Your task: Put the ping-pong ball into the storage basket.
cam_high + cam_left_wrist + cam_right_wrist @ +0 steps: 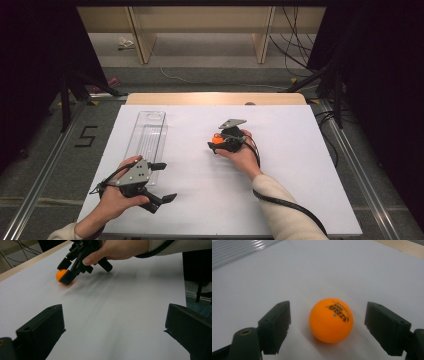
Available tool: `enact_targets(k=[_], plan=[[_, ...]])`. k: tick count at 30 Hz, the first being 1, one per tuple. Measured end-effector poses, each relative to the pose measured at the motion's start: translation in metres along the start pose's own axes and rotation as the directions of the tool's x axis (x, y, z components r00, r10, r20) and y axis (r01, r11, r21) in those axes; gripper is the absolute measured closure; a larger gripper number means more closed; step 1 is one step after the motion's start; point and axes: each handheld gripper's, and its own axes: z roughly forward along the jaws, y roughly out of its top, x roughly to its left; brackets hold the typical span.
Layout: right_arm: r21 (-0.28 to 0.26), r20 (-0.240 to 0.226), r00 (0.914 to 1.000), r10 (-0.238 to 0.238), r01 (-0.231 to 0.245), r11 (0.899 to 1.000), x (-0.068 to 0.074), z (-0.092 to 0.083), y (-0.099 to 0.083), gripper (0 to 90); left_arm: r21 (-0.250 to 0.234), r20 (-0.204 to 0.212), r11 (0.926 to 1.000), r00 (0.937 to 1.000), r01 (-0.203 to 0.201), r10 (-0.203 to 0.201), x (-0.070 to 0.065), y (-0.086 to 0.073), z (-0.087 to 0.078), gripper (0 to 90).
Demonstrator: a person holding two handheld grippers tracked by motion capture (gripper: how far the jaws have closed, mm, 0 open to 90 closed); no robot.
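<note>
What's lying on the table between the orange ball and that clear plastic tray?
Nothing: the high view shows bare white table between the orange ball and the clear tray.

We see a smooth, matt orange plastic ball on matt white board; beside the ball, ribbed clear plastic tray.

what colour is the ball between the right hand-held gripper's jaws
Orange, with small dark printed lettering on the ball. It shows best in the right gripper view.
</note>
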Motion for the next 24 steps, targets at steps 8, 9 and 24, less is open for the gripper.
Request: enact_targets(k=[8,9,24], plan=[[0.010,0.002,1.0000,0.009,-0.009,1.000,-0.0001,0.0042,0.0003,27.9,0.001,0.001,1.0000,1.0000,0.000,0.000,0.0001,-0.0001,0.0001,1.8],[0.012,0.000,0.9999,0.013,-0.013,1.000,0.0000,0.0049,-0.0001,29.6,0.001,0.002,1.0000,1.0000,0.000,0.000,0.0001,-0.0001,0.0001,1.8],[0.025,0.011,0.9999,0.012,-0.012,1.000,0.0000,0.0094,-0.0003,39.4,0.005,0.005,1.0000,1.0000,-0.001,0.001,0.0002,-0.0004,0.0003,1.9]])
